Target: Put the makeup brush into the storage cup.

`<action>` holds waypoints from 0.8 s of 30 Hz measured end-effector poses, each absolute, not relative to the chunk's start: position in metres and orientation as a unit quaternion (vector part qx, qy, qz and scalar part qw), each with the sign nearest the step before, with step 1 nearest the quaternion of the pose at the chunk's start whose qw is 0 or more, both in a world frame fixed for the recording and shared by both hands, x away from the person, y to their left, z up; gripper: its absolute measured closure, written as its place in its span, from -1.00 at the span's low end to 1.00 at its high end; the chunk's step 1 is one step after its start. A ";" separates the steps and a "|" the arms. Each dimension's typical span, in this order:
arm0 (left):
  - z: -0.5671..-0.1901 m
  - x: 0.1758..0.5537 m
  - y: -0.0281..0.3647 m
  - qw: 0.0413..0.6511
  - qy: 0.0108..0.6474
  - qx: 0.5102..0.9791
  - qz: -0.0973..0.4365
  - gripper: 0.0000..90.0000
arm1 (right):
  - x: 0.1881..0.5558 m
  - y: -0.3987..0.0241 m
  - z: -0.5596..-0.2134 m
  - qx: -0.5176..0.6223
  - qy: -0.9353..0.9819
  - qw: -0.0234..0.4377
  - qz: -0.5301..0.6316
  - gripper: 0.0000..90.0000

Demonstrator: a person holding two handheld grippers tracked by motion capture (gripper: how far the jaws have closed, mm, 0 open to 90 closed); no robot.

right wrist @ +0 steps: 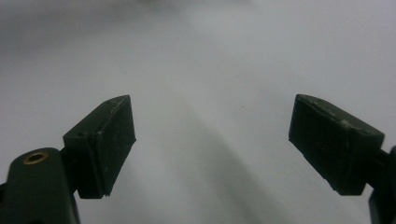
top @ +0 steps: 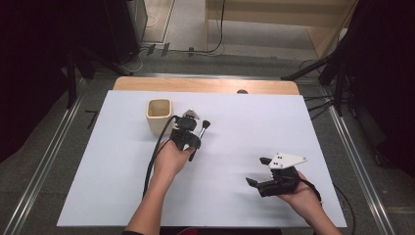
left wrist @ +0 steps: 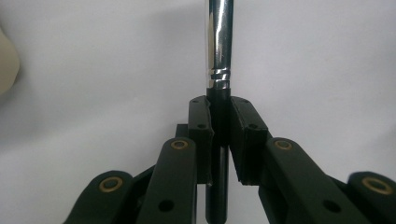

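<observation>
A makeup brush [top: 201, 133] with a black handle and a silver ferrule [left wrist: 219, 46] is clamped between the pads of my left gripper [top: 197, 138], which is shut on the handle just below the ferrule [left wrist: 220, 105]. The brush head points away from me, and the gripper hovers just right of a beige square cup [top: 160, 115]. My right gripper [top: 257, 171] rests low over the white table sheet at the near right. Its jaws stand wide open with nothing between them [right wrist: 212, 135].
The white sheet [top: 122, 186] covers a wooden table whose far edge [top: 205, 84] shows. The cup's side appears at the left edge of the left gripper view [left wrist: 7, 65]. Metal rails run along both table sides; dark stands and cables sit beyond.
</observation>
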State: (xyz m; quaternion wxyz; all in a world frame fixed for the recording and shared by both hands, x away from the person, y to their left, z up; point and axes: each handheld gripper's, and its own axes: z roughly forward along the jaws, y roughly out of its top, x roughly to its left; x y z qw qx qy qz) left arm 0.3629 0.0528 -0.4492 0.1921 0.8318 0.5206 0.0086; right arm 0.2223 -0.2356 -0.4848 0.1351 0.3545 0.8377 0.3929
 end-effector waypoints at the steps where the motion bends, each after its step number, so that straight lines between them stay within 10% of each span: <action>1: -0.448 0.362 0.055 0.197 0.514 0.835 0.011 0.78 | 0.222 -0.236 -0.485 0.354 0.838 0.135 0.393 -0.65; 24: -0.426 0.333 0.084 0.266 0.419 0.868 -0.028 0.78 | 0.224 -0.228 -0.482 0.371 0.815 0.109 0.432 -0.69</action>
